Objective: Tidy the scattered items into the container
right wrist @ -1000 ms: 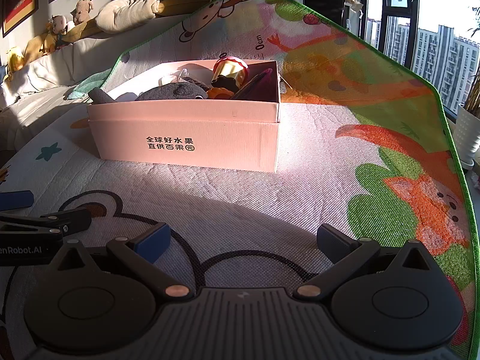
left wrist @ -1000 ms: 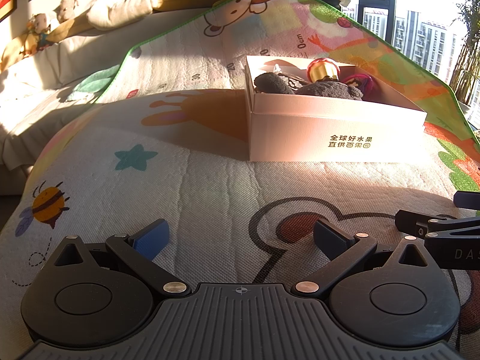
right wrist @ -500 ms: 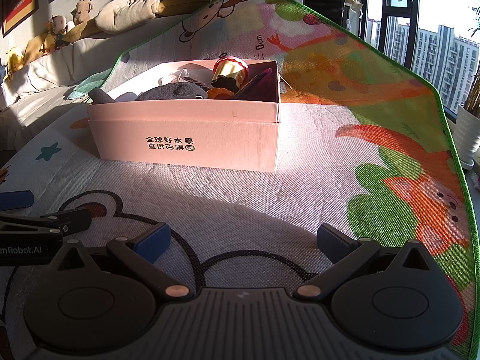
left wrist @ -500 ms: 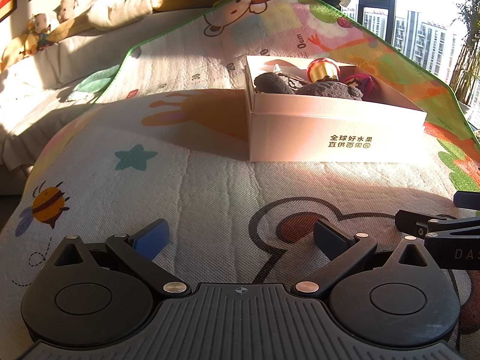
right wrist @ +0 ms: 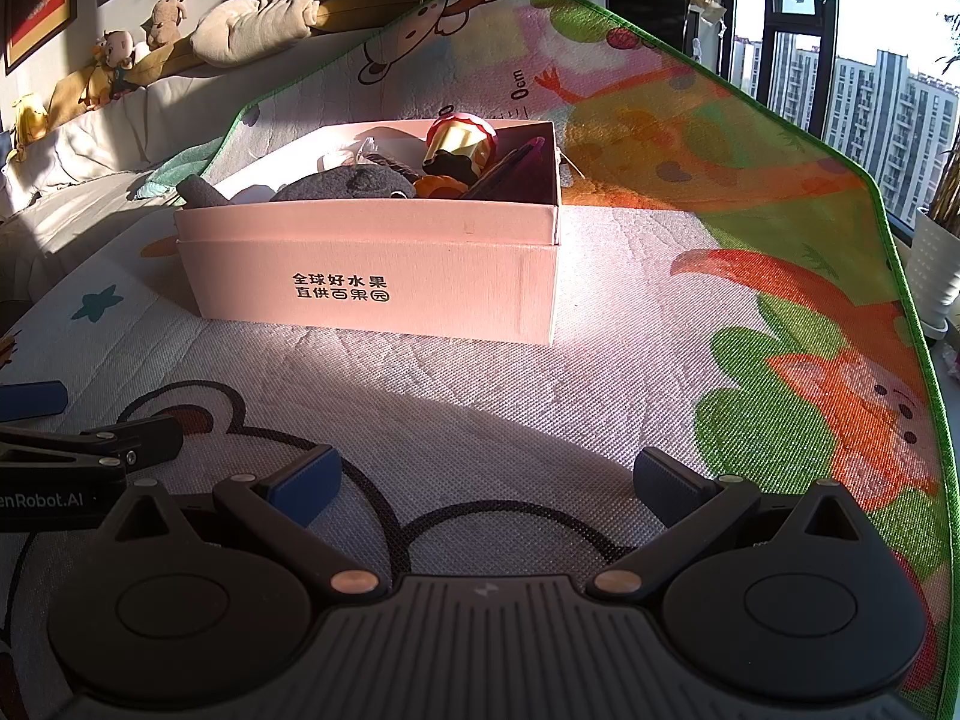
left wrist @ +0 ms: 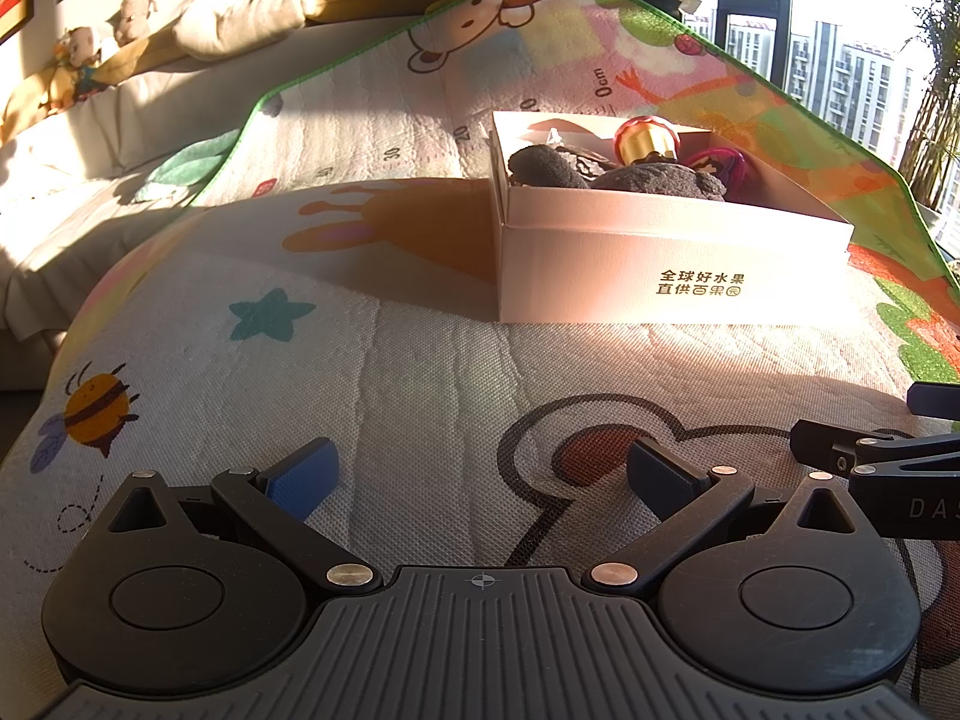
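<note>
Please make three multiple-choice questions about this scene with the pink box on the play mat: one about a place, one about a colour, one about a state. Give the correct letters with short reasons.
1. Where does the pink cardboard box stand?
A. on the cartoon-printed play mat
B. on the sofa
C. on a windowsill

2. What colour are the pads on the gripper fingers?
A. red
B. blue
C. green

3. How is the right gripper?
A. shut on a toy
B. shut and empty
C. open and empty

Answers:
1. A, the box rests flat on the mat in both views.
2. B, both grippers show blue pads.
3. C, its fingers stand wide apart with only mat between them; the left gripper is the same.
</note>
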